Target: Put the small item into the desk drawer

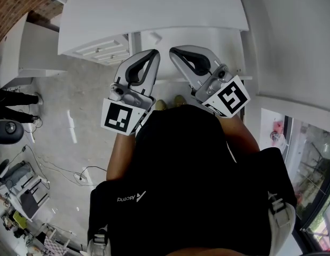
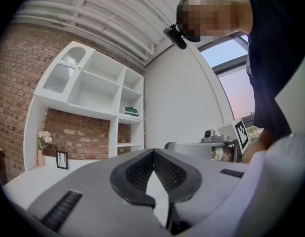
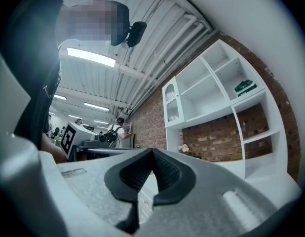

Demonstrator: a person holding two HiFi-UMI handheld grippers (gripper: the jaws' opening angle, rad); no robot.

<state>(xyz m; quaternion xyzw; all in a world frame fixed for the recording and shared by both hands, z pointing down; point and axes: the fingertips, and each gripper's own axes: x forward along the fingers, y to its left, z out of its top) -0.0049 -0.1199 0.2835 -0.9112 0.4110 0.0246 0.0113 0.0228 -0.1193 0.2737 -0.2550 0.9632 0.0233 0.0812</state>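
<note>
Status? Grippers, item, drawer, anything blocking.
Both shut, empty: left hand-held gripper, right hand-held gripper. Small item not in view. Desk drawers look closed; nothing seen blocking them.

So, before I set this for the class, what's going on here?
A person stands at a white desk, holding a gripper in each hand. The left gripper and the right gripper are both shut, with nothing between the jaws. Nothing to put away is in view and the drawers look closed, so the task seems not yet begun.
</note>
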